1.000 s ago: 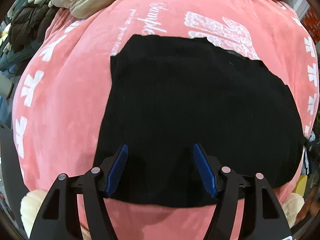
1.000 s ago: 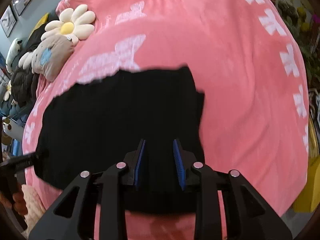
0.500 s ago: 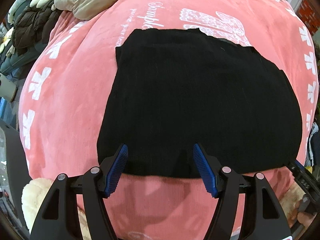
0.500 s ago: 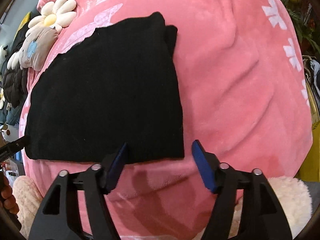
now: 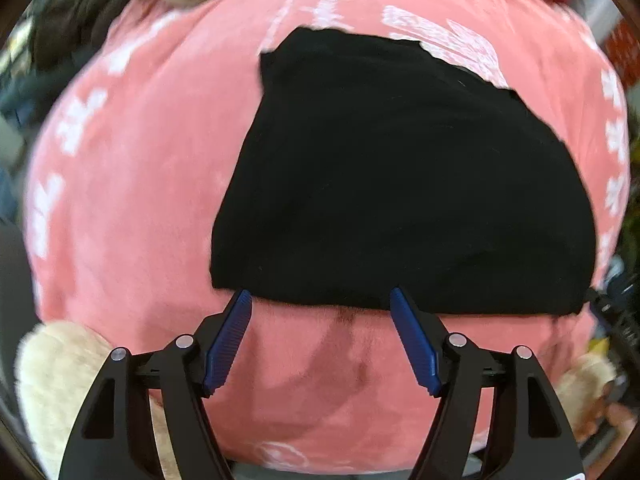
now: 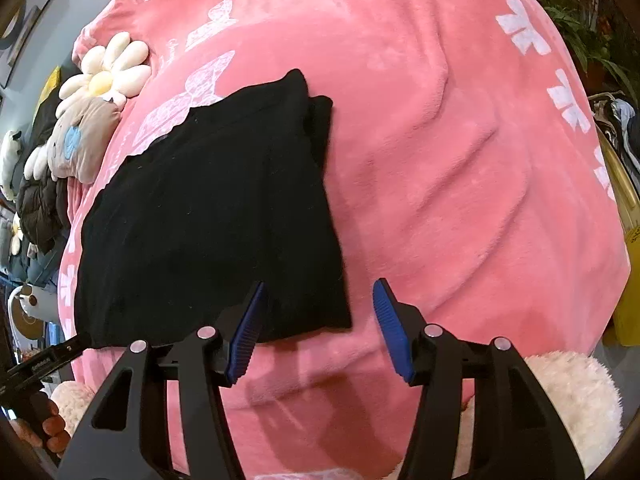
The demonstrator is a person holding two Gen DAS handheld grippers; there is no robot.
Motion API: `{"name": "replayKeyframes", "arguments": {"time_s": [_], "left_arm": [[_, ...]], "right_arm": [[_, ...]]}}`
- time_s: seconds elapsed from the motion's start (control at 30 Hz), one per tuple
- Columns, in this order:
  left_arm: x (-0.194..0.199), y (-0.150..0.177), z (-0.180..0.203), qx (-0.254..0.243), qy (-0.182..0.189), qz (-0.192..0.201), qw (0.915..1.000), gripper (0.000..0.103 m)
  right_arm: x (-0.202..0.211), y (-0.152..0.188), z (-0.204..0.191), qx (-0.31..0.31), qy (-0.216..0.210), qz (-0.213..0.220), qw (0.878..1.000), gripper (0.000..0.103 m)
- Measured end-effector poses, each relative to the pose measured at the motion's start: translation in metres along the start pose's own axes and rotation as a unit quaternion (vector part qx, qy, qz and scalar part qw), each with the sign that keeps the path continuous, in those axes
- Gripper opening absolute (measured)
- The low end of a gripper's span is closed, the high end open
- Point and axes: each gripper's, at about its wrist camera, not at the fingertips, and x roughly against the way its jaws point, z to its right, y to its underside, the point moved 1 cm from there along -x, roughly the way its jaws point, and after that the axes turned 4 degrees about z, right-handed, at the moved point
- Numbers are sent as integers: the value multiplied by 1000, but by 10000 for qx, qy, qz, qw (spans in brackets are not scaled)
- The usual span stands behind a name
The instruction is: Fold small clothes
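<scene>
Even, bright indoor light, soft gripper shadows on the pink blanket [image 6: 460, 184]. Left wrist view motion-blurred, worst at the rim; right wrist view sharp. Strong fisheye bulge, dark corners. Black garment [image 5: 400, 184] shows almost no detail.

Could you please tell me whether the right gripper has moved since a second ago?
Yes. The right gripper, now open, has backed off the black garment toward its near right corner, over the pink blanket.

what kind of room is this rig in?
Probably a bedroom or similar home room: the black garment lies on a pink plush blanket, with a daisy-shaped cushion beside it, potted plants at the edge and framed pictures on the wall.
</scene>
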Motion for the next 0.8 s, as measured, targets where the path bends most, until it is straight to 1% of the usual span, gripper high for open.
{"name": "replayKeyframes", "arguments": {"time_s": [0.03,0.07,0.1,0.13,0.17,0.23,0.3,0.33,0.37,0.43,0.47,0.5,0.53,0.57,0.6,0.63,0.67,0.7,0.77,0.8], "left_arm": [[-2,-1,-9,207,155,-50,9997,70],[-4,-2,-17,407,305,-54,9987,70],[-5,-4,-24,581,459,-25,9973,70],[-7,-6,-33,796,645,27,9947,70],[-9,-7,-40,939,757,65,9927,70],[-20,-11,-58,1396,1019,59,9849,70],[-29,-15,-70,1733,1281,52,9765,70],[-30,-16,-71,1788,1324,84,9749,70],[-29,-19,-69,1748,1337,168,9753,70],[-28,-24,-58,1380,1195,272,9828,68],[-29,-26,-54,1277,1148,276,9848,68],[-29,-27,-52,1218,1101,271,9861,68],[-30,-28,-50,1197,1069,254,9867,68],[-30,-29,-51,1218,1073,261,9864,68],[-31,-30,-51,1274,1099,282,9853,64],[-29,-31,-52,1334,1137,338,9839,57],[-29,-31,-55,1357,1140,399,9834,25],[-30,-33,-57,1405,1318,356,9806,14],[-24,-36,-59,1535,1454,456,9763,11],[-19,-38,-55,1455,1468,537,9769,11]], "right_arm": [[-1,0,0,-3,-18,-12,10000,59],[-2,0,0,-21,-63,-26,10000,62],[-6,0,-1,-58,-164,-59,9998,66],[-9,1,-1,-82,-234,-105,9996,69],[-14,1,-1,-108,-256,-161,9995,70],[-22,4,-1,-185,-275,-250,9991,71],[-33,3,1,-391,-468,-349,9975,73],[-37,3,2,-470,-544,-387,9967,75],[-39,3,1,-519,-578,-375,9963,76],[-41,0,-3,-445,-562,-262,9971,76],[-42,-1,-5,-410,-517,-262,9975,76],[-44,-1,-7,-390,-485,-256,9977,78],[-44,-1,-8,-377,-493,-250,9978,82],[-44,0,-10,-334,-481,-250,9980,83],[-44,0,-13,-241,-427,-247,9985,84],[-45,0,-15,-165,-385,-242,9988,86],[-45,1,-18,-96,-356,-230,9991,88],[-44,2,-20,-40,-288,-214,9993,89],[-38,3,-22,27,-63,-100,9999,89],[-31,4,-22,63,34,28,10000,89]]}}
